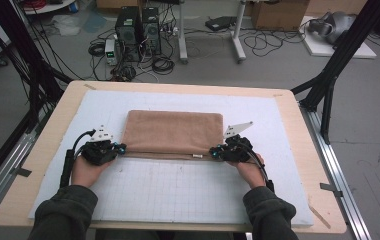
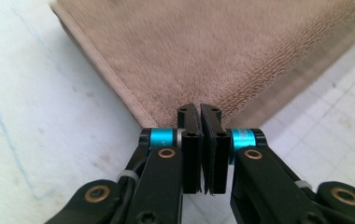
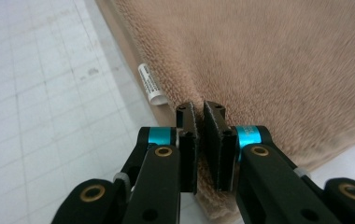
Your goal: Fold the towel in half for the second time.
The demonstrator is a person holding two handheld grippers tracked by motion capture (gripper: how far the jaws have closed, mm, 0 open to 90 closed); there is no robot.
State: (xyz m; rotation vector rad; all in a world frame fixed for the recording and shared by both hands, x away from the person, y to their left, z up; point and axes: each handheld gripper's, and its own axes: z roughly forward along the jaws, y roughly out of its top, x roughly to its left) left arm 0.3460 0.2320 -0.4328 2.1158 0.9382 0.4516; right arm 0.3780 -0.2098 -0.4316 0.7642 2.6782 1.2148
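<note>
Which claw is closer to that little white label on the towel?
Right. The right claw pinches the towel corner right beside the white label; the left claw grips the opposite near corner, far from it.

We cannot read the print on the towel's white label (image 3: 150,85); it is too small. Each gripper's jaws cover the towel (image 3: 278,65) corner they pinch.
</note>
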